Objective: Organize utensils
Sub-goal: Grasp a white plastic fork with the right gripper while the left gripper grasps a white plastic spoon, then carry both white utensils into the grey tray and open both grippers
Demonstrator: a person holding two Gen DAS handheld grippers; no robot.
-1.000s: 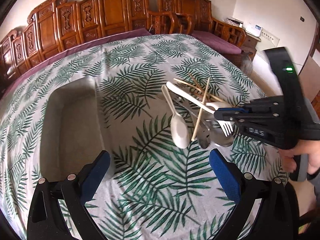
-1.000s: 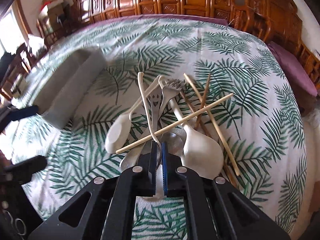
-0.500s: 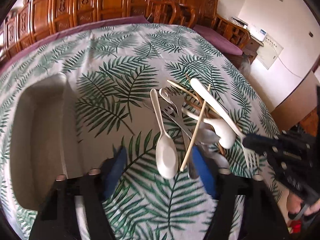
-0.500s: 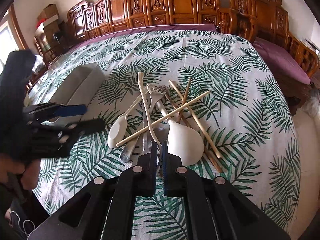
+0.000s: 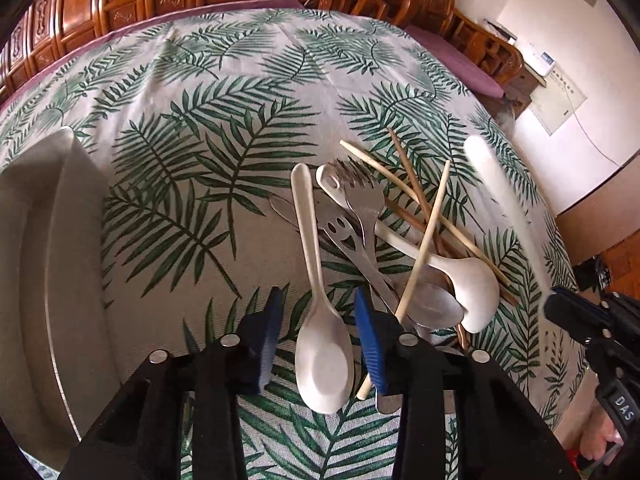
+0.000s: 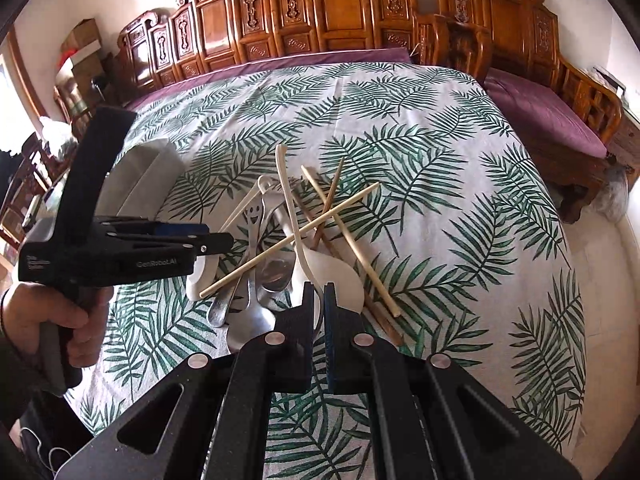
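A pile of utensils lies on the leaf-print tablecloth: white plastic spoons, metal spoons, a metal fork (image 5: pixel 362 204) and wooden chopsticks (image 5: pixel 424 240). My left gripper (image 5: pixel 320 344) is open, its blue pads either side of the bowl of a white spoon (image 5: pixel 322 356). My right gripper (image 6: pixel 319 312) is shut on the handle end of a long white fork (image 6: pixel 290 208), lifted clear of the pile; the fork shows blurred in the left wrist view (image 5: pixel 496 184). The left gripper also shows in the right wrist view (image 6: pixel 212 240).
A grey utensil tray (image 5: pixel 36 272) sits on the table to the left of the pile, also seen in the right wrist view (image 6: pixel 148 172). Carved wooden benches with purple cushions (image 6: pixel 544 108) ring the table. The table edge drops off at the right.
My left gripper has moved right and down to the pile and narrowed around the white spoon's bowl. My right gripper has pulled back and up with the white fork.
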